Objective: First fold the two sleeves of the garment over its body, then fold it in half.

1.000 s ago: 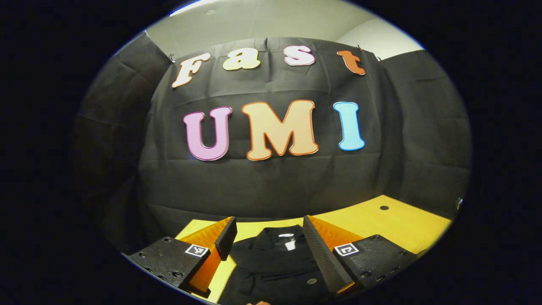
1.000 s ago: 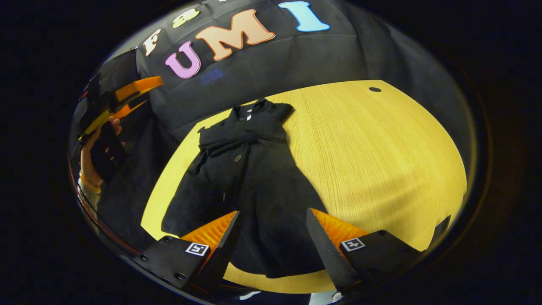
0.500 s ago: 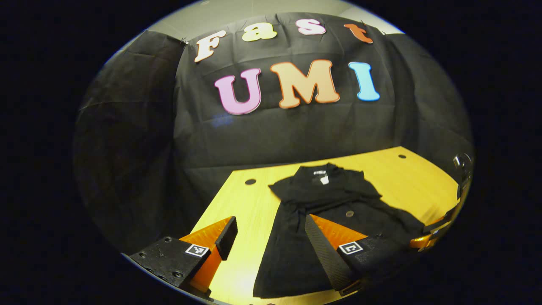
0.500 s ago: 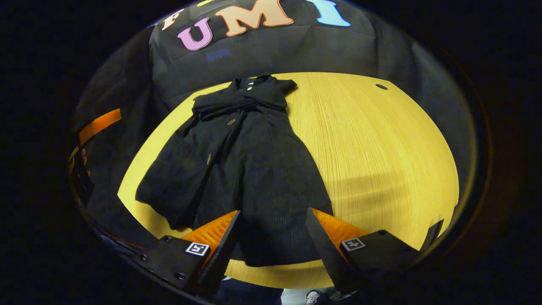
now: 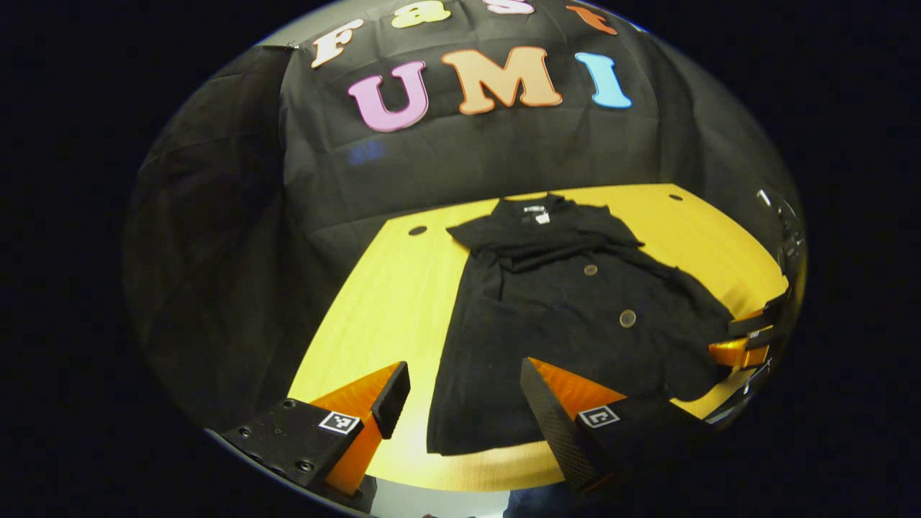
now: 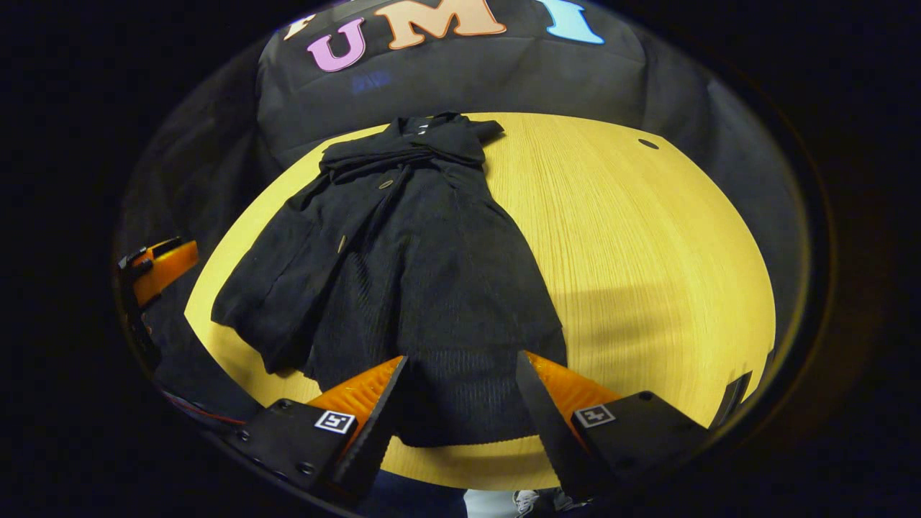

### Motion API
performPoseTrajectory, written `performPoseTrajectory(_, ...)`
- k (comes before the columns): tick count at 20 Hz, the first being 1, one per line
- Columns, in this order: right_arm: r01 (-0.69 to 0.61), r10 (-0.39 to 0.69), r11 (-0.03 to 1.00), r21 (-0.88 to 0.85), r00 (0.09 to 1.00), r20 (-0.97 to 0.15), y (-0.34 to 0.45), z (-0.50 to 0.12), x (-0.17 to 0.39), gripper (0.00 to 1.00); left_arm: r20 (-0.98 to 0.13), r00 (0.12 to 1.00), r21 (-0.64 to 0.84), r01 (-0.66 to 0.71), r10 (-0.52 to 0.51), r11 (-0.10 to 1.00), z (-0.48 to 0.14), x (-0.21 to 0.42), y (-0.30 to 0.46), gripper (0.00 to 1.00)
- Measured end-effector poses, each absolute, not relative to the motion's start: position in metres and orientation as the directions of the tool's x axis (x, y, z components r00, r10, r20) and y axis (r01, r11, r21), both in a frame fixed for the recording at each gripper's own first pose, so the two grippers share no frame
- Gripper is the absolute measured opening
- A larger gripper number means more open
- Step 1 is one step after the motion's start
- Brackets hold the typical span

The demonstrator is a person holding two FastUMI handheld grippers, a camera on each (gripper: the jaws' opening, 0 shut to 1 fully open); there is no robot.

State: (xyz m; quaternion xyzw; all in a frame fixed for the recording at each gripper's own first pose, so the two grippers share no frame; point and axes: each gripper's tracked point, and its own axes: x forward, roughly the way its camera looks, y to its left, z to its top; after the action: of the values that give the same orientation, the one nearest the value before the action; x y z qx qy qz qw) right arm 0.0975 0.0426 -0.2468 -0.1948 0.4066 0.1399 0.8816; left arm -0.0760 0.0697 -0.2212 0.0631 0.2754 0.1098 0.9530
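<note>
A black buttoned garment [image 5: 561, 324] [image 6: 410, 266] lies flat on the yellow table [image 5: 388, 309] [image 6: 633, 244], collar toward the wall and hem toward me. One sleeve [image 6: 280, 280] lies along its left side in the right gripper view. My left gripper [image 5: 464, 392] hangs open above the hem's left corner with nothing between its fingers. My right gripper [image 6: 460, 385] is open over the middle of the hem, also holding nothing. Each gripper also appears at the edge of the other's view, the right gripper [image 5: 741, 345] beside the sleeve and the left gripper [image 6: 155, 266] off the table's left edge.
Bare table top stretches to the right of the garment in the right gripper view. Small dark holes [image 5: 417, 230] [image 6: 647, 144] sit near the table's far corners. The black cloth wall stands behind the table. Floor and a shoe [image 6: 529, 500] show below the near edge.
The left gripper has come down and tipped from facing the wall to facing the table, so the whole garment is in its view. The right gripper has edged closer to the hem.
</note>
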Motion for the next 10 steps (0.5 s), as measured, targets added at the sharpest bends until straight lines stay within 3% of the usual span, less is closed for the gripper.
performPoseTrajectory(1,-0.413,0.087,0.879,-0.239,0.631,-0.771,0.043,-0.247,0.098,0.94,-0.533,0.812,0.170,-0.172,0.238,0.970,-0.232,-0.080,0.067,0.94)
performPoseTrajectory(2,-0.422,0.083,0.871,-0.252,0.631,-0.772,0.042,-0.249,0.097,0.90,-0.551,0.802,0.161,-0.171,0.232,0.972,-0.242,-0.081,0.066,0.95)
performPoseTrajectory(7,-0.449,0.045,0.834,-0.321,0.635,-0.772,0.041,-0.249,0.099,0.89,-0.650,0.725,0.164,-0.158,0.227,0.974,-0.288,-0.088,0.064,0.95)
performPoseTrajectory(8,-0.449,0.040,0.832,-0.326,0.635,-0.772,0.040,-0.250,0.100,0.94,-0.665,0.712,0.156,-0.164,0.226,0.974,-0.295,-0.090,0.064,0.95)
performPoseTrajectory(9,-0.448,0.039,0.833,-0.325,0.633,-0.773,0.040,-0.250,0.100,0.89,-0.677,0.701,0.145,-0.172,0.225,0.974,-0.300,-0.093,0.064,0.95)
performPoseTrajectory(10,-0.447,0.040,0.835,-0.322,0.633,-0.773,0.040,-0.250,0.098,0.94,-0.682,0.697,0.136,-0.178,0.223,0.975,-0.303,-0.094,0.063,0.95)
